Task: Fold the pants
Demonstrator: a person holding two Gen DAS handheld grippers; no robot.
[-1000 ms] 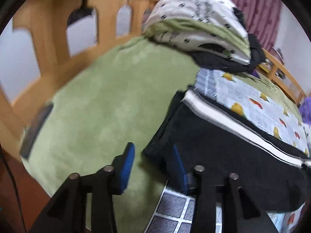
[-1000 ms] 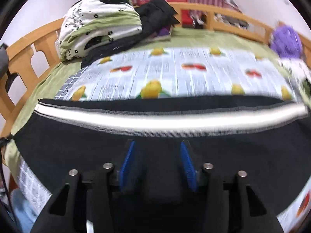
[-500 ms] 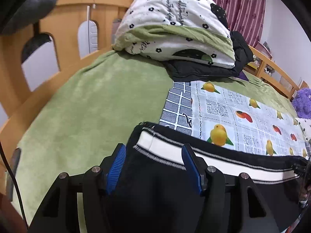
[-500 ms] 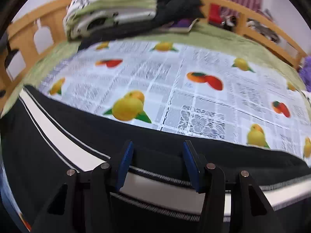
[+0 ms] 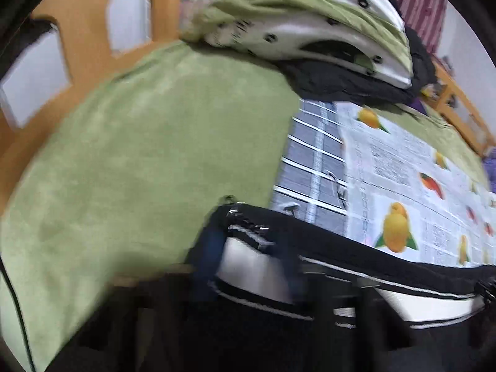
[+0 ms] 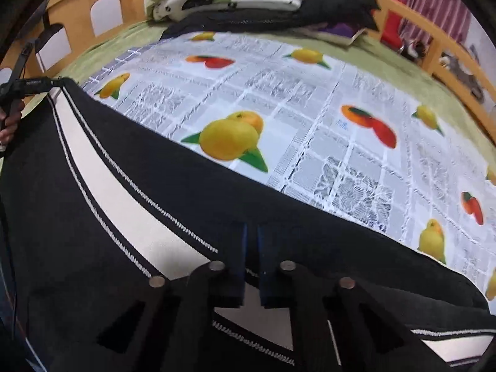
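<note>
Black knit fabric with a broad white band edged in thin white stitching — that is how we find the pants [image 5: 356, 257] in the left wrist view, stretched across the lower frame over the fruit-print sheet [image 5: 403, 170] and the green blanket [image 5: 155, 155]. We note heavy blur on the left gripper [image 5: 251, 263]; its blue pads sit either side of the white band at the garment's corner, but we cannot tell how far apart the fingers stand or whether they grip. Behind, a folded quilt [image 5: 310, 15] rests on dark clothing against the wooden bed rail [image 5: 83, 31].

From the right wrist view we see the pants [image 6: 155, 170] sharply: the white band runs diagonally from upper left to the lower right. The right gripper [image 6: 251, 266] has its blue pads drawn nearly together, pinching the fabric edge between them. Only this view shows the far corner of the garment at the left edge, at the tip of the other tool, and more of the sheet [image 6: 310, 108] — oranges, lemons, lace squares.
</note>
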